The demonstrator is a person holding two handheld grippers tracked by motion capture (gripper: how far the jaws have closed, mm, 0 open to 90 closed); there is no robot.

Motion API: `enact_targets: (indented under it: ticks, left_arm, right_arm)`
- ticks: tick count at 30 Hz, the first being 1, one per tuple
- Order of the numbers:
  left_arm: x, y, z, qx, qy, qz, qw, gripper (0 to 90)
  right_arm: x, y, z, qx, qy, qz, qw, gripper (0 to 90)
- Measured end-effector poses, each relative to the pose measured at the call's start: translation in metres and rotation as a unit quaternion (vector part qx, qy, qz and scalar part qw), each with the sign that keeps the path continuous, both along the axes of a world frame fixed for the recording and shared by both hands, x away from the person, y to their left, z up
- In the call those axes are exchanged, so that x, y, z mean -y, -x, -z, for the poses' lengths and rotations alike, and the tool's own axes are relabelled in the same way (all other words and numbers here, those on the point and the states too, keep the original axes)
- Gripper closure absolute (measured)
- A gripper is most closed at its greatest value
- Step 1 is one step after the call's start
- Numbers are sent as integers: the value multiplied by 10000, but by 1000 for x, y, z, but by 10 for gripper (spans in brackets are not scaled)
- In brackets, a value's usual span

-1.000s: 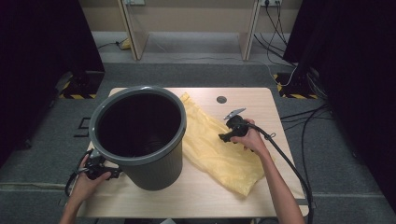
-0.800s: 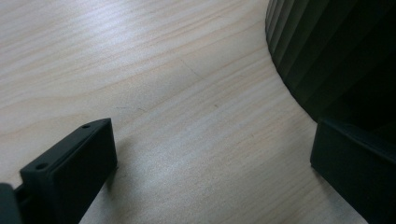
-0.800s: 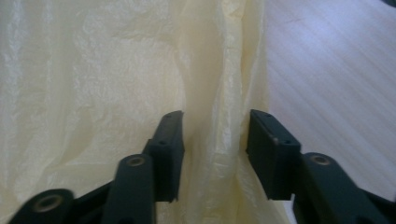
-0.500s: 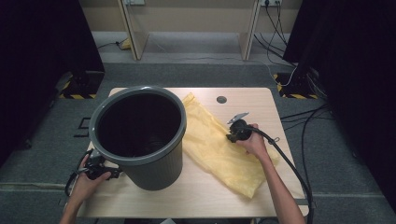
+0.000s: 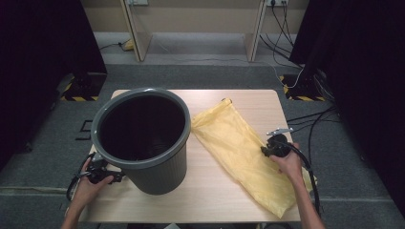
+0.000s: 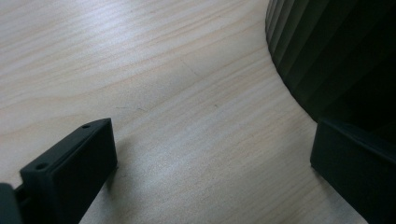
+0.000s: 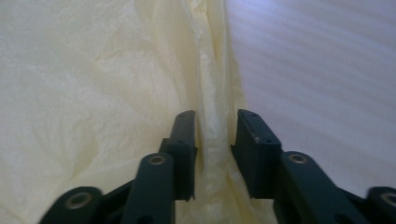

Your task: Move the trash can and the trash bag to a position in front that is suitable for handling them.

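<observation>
A large dark grey bin (image 5: 157, 171) stands upright on the left half of the wooden table (image 5: 215, 200). A thin yellow plastic bag (image 5: 234, 143) lies flat to its right. My right gripper (image 5: 267, 150) is low over the bag's right edge. Its jaws have just been opening; they stand a little apart, with a raised fold of the bag (image 7: 93, 93) between them in the right gripper view (image 7: 215, 121). My left gripper (image 5: 114, 177) rests on the table at the bin's near-left base, open wide (image 6: 210, 140) with only bare wood between its jaws, next to the ribbed bin wall (image 6: 327, 46).
Bare tabletop (image 7: 327, 70) lies right of the bag and in front of the bin. The bag's lower end reaches the table's near right corner. Black cables (image 5: 310, 143) trail off the table's right side onto the grey floor.
My right hand has moved right and toward the near edge, along the bag. The bag has shifted that way and now lies longer and narrower. The left hand and bin kept still.
</observation>
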State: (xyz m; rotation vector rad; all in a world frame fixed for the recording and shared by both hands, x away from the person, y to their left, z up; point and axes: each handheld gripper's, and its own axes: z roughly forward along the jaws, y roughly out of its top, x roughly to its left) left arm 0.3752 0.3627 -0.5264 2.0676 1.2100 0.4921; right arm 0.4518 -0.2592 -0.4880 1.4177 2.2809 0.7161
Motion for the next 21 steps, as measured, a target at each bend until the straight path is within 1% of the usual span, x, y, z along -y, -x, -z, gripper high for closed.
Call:
enact_targets:
  ticks: [1,2,3,4,5,6,7,8,9,10,11,12,13,14,15,16,17,18,19,20,21]
  left_arm:
    - [0,0,0,0,0,0,10000,0]
    - [0,0,0,1,-1,0,10000,0]
    - [0,0,0,1,-1,0,10000,0]
    - [0,0,0,0,-2,0,10000,0]
    - [0,0,0,-1,0,-3,10000,0]
    - [0,0,0,0,0,-7,10000,0]
    - [0,0,0,1,0,-9,10000,0]
    - [0,0,0,3,4,-16,10000,0]
    - [1,0,0,4,5,-24,10000,0]
    - [1,0,0,4,5,-24,10000,0]
    - [1,0,0,9,5,-28,10000,0]
    - [1,0,0,9,5,-29,10000,0]
    - [1,0,0,9,5,-29,10000,0]
    - [1,0,0,4,3,-30,10000,0]
    - [1,0,0,4,4,-30,10000,0]
    - [1,-1,0,5,5,-31,10000,0]
    - [1,-1,0,4,6,-31,10000,0]
    - [1,-1,0,4,6,-31,10000,0]
    - [1,-1,0,4,6,-31,10000,0]
    - [1,0,0,4,4,-30,10000,0]
    - [1,-1,0,4,6,-32,10000,0]
  right_arm:
    - [0,0,0,0,0,0,10000,610]
    - [0,13,1,-132,8,-191,9997,485]
    - [-1,19,0,-160,4,-285,9995,443]
    - [-1,19,0,-160,4,-285,9995,443]
    - [-2,24,-3,-137,-39,-366,9992,395]
    - [-2,29,-7,-68,-108,-456,9989,356]
    - [-1,33,-13,59,-168,-482,9987,319]
    - [2,33,-21,256,-137,-475,9985,261]
    - [4,30,-25,312,-138,-502,9982,250]
    - [5,26,-27,343,-181,-503,9980,247]
    - [6,20,-29,370,-235,-517,9977,225]
    - [6,20,-29,370,-235,-517,9977,225]
    - [6,15,-30,375,-286,-515,9976,207]
    - [4,6,-30,401,-402,-510,9971,212]
    - [-1,-10,-28,340,-624,-584,9958,215]
    - [-1,-10,-28,340,-624,-584,9958,215]
    - [-4,-18,-26,267,-682,-600,9955,212]
    - [-13,-33,-20,130,-579,-597,9964,181]
    - [-13,-33,-20,130,-579,-597,9964,181]
    - [-18,-40,-17,74,-484,-626,9968,176]
    - [-28,-52,-10,10,-274,-712,9971,233]
